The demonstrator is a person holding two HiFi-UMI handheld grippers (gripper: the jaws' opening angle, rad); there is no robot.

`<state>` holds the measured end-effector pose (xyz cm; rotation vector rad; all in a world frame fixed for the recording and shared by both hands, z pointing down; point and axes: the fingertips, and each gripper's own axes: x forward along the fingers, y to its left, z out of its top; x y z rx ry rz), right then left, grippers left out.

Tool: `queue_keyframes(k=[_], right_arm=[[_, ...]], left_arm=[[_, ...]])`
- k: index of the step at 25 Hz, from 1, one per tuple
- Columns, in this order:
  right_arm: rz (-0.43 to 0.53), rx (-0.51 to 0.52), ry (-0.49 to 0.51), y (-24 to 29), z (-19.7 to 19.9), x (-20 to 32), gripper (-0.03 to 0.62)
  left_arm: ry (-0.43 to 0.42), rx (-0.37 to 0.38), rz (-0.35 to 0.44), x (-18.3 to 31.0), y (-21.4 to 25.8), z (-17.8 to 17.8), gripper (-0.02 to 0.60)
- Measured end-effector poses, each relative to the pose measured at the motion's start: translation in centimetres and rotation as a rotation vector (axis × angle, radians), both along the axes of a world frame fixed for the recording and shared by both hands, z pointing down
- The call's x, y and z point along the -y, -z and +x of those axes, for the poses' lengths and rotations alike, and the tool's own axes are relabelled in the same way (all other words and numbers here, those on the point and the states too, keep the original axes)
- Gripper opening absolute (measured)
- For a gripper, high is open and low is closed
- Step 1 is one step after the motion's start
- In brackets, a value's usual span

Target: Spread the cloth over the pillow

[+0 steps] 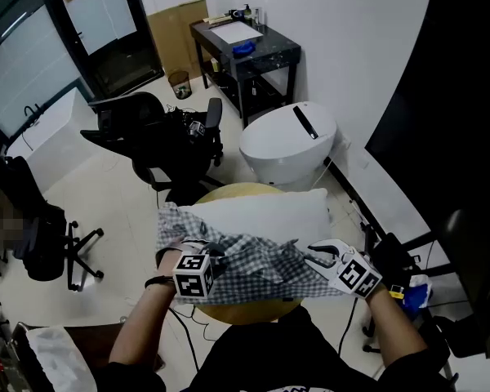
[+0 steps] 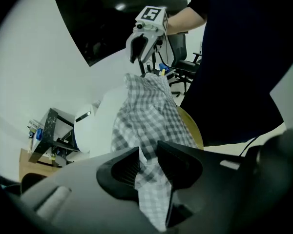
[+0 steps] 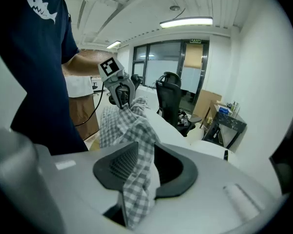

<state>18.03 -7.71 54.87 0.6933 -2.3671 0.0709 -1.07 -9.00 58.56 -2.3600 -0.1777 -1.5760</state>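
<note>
Cloth (image 1: 261,261): L gripper (image 1: 202,250), R gripper (image 1: 317,256) down-tilted.

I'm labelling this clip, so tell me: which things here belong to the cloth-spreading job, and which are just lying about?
In the job: checked cloth, white pillow, round table under them, left gripper and right gripper, each with cloth between its jaws.
Lying about: black office chair, white rounded unit, dark side table, small bin, cardboard sheet.

No legible text or labels
</note>
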Motion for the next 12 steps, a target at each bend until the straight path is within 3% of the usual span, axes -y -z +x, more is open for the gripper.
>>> queue_keyframes(k=[5, 8, 12], right_arm=[[-0.014, -0.053, 0.104, -0.7, -0.2, 2.2, 0.154], [-0.029, -0.116, 0.174, -1.9, -0.5, 2.9, 0.163], [-0.047, -0.113, 0.207, -2.6, -1.4, 3.7, 0.163]], left_arm=[[0.018, 0.046, -0.014, 0.0, -2.4, -0.7, 0.105], [0.016, 0.051, 0.003, 0.0, -2.4, -0.6, 0.058], [0.027, 0.035, 0.017, 0.2, -1.9, -0.5, 0.013]])
